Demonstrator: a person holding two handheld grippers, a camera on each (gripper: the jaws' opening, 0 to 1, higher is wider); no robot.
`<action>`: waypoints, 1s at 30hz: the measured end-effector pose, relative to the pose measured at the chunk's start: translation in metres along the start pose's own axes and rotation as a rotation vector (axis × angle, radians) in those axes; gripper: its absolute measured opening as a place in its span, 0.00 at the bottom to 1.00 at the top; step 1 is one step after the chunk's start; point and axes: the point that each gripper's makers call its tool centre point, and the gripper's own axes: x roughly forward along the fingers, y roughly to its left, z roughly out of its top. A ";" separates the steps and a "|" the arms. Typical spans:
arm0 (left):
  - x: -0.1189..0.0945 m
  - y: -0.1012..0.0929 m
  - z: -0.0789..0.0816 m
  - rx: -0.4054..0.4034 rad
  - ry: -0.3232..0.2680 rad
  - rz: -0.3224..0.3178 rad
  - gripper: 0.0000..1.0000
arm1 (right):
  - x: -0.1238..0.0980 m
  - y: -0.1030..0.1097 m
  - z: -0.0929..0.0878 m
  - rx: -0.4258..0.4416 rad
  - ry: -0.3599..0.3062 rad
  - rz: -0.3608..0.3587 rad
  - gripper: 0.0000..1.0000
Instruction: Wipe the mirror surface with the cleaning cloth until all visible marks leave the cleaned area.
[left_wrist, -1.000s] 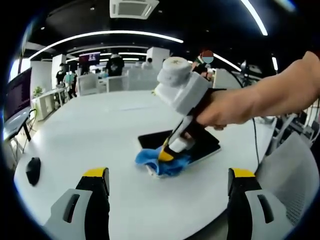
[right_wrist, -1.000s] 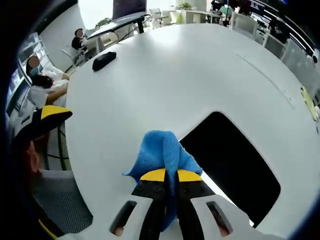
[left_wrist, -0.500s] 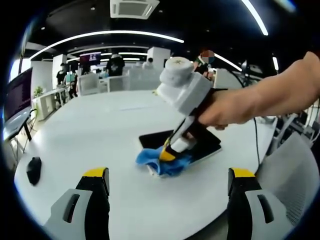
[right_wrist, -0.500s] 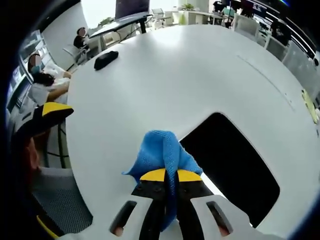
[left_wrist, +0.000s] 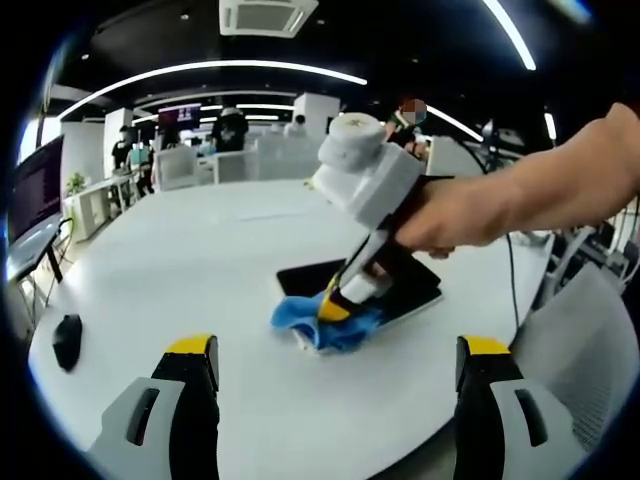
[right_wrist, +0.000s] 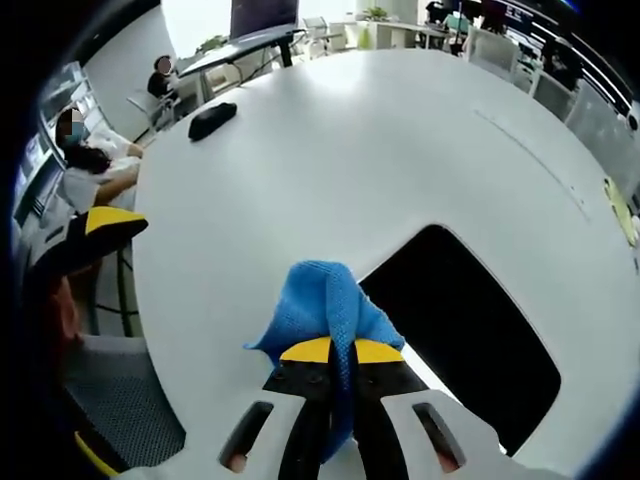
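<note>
A dark rectangular mirror (left_wrist: 400, 283) (right_wrist: 465, 330) lies flat on the round white table (left_wrist: 200, 280). A blue cleaning cloth (left_wrist: 335, 325) (right_wrist: 322, 300) rests at the mirror's near corner, partly on the table. My right gripper (right_wrist: 343, 350) is shut on the cloth and presses it down; in the left gripper view it is the white tool (left_wrist: 332, 310) held by a person's hand (left_wrist: 450, 215). My left gripper (left_wrist: 335, 350) is open, held back from the mirror above the table's near edge, with nothing between its fingers.
A black computer mouse (left_wrist: 66, 340) (right_wrist: 210, 120) lies near the table's edge. A grey mesh chair (left_wrist: 580, 330) stands to the right of the table. People sit at desks (right_wrist: 85, 160) beyond the table's rim. A yellow item (right_wrist: 615, 205) lies at the far edge.
</note>
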 end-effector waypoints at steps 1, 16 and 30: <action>0.000 0.000 0.000 -0.002 0.000 0.001 0.99 | 0.000 0.000 0.000 -0.001 -0.001 0.000 0.01; -0.001 -0.001 0.002 -0.002 -0.004 0.002 0.99 | 0.000 -0.002 0.001 0.039 -0.006 0.040 0.01; 0.000 0.000 0.001 -0.002 -0.004 -0.001 0.99 | 0.001 -0.005 0.003 0.053 -0.005 0.059 0.01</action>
